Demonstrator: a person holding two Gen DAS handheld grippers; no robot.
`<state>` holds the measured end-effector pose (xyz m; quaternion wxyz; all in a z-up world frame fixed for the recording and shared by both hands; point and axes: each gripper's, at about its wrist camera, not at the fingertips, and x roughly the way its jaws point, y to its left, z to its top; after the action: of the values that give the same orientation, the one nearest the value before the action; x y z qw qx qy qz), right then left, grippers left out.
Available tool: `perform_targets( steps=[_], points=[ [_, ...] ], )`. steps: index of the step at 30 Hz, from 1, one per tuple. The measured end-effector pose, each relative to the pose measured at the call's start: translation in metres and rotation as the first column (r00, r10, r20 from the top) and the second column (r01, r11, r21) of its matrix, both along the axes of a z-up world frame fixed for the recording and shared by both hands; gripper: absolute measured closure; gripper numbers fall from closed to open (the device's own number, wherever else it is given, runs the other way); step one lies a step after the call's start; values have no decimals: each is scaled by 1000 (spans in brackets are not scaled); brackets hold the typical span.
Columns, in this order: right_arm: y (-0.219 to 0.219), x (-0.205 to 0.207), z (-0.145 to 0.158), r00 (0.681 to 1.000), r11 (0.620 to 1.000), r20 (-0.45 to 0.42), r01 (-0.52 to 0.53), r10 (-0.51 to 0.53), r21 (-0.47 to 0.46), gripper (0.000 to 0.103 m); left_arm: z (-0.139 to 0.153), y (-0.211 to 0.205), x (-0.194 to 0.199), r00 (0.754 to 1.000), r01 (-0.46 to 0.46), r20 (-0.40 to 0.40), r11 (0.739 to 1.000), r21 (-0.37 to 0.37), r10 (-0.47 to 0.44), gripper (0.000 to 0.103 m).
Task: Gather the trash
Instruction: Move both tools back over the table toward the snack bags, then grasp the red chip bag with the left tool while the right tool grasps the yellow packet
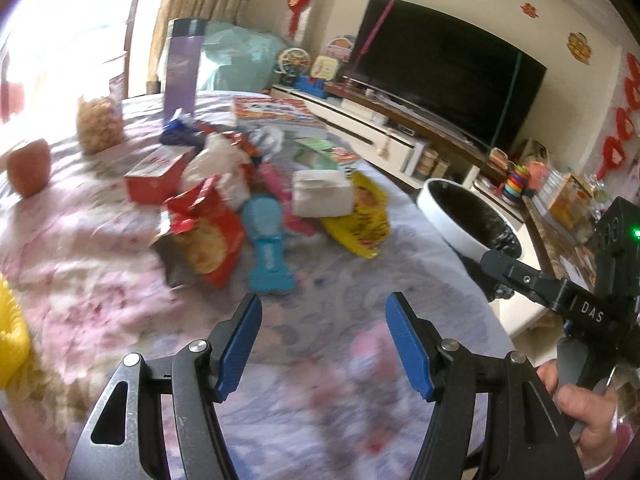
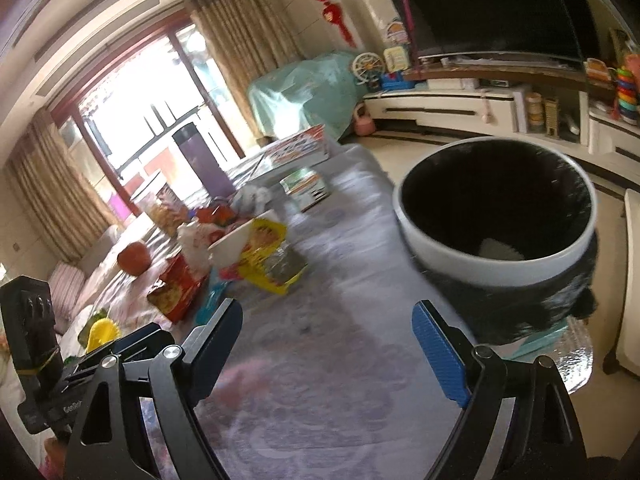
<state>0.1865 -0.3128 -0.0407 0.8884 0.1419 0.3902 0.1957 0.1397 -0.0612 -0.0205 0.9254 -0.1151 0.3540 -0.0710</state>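
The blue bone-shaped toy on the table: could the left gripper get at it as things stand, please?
Probably yes. The left gripper is open and empty, and the blue bone-shaped toy lies just ahead of its jaws with only bare tablecloth between. The red snack bag crowds one side of it.

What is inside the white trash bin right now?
The white trash bin holds a black liner and one pale scrap at the bottom. The near wall hides the rest of the floor; nothing else shows.

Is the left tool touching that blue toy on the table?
Apart. In the left wrist view, the left tool is open and empty, with a strip of bare tablecloth showing between its tips and the blue toy.
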Motion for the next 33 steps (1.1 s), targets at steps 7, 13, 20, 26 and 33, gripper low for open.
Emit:
perform_targets(
  steps=[7,13,20,26,33],
  points=[
    [27,1,-7,999,999,-11,-42,42,-8,15,5,13,-10,998,-54,-13,998,-12,54,39],
    [46,4,-9,998,997,-4,-70,70,-20,15,7,22,-7,995,-96,-30,995,-12,96,38],
    [62,13,-12,996,995,7,-92,92,-38,15,9,32,6,991,-127,-46,992,-3,127,38],
    [73,28,-19,993,991,-4,-122,122,-59,16,8,45,28,989,-140,-47,990,3,140,38],
    [81,49,-24,991,989,-14,-130,130,-71,23,1,52,61,989,-132,-58,991,12,133,38]
  ],
)
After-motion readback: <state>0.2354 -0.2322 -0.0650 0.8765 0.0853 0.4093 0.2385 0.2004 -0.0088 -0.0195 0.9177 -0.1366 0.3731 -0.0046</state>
